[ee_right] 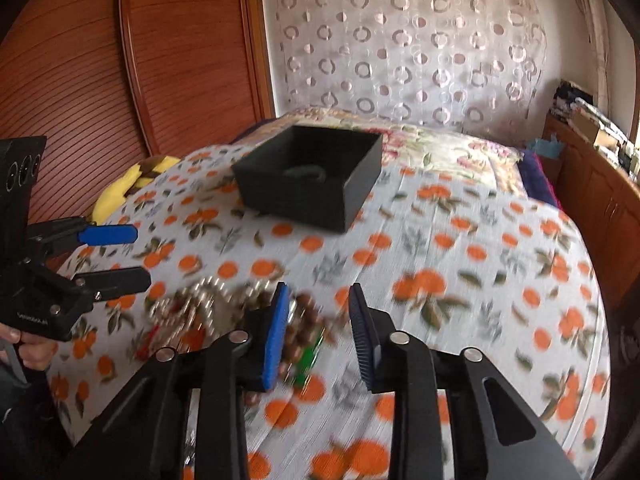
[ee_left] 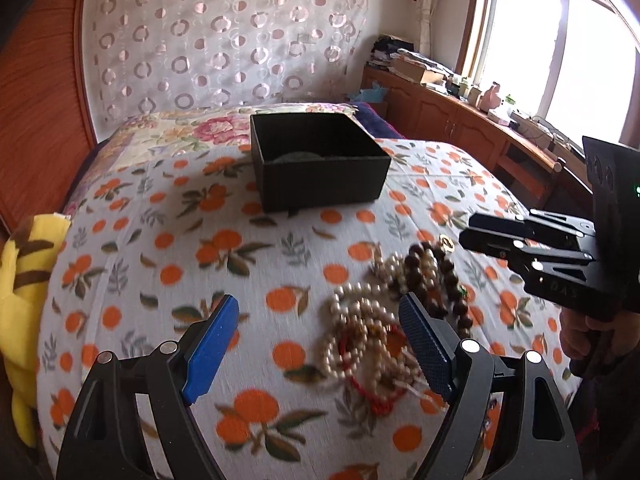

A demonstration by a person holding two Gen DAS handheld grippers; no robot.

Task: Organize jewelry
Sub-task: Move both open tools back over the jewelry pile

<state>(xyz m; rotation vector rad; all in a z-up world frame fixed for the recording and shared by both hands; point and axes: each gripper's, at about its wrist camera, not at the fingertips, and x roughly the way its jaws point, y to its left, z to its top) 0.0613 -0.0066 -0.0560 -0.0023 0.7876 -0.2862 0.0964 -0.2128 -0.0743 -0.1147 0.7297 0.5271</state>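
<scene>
A bed (ee_left: 248, 264) covered with a sheet printed with oranges is carrying the things here. Near its middle an open black box (ee_left: 320, 160) is sitting upright, with something dark and round lying in its bottom that is too dim to make out.

Closer to the cameras, a tangled pile of jewelry (ee_left: 384, 320) is lying on the sheet: pale pearl strands (ee_left: 352, 332), a dark brown bead bracelet (ee_left: 436, 276), a red cord (ee_left: 376, 396) and a bit of green. The pile is well apart from the box.

The left hand-held gripper (ee_left: 320, 344) is hovering over the near edge of the pile with its blue pads spread wide; nothing is being gripped, and the pearls are lying on the sheet below the gap, toward the right-hand pad.

The right hand-held gripper (ee_right: 320, 332) is pointing down at the brown beads. Its jaws are standing partly apart with bare sheet in the gap, and the beads are showing just beside and behind its left pad, not pinched. Both views are blurred around the pile.

A yellow plush toy (ee_left: 24, 300) is lying at the bed's edge by a wooden wardrobe (ee_right: 120, 60). A person's hand (ee_right: 32, 344) is holding the left tool's handle.
</scene>
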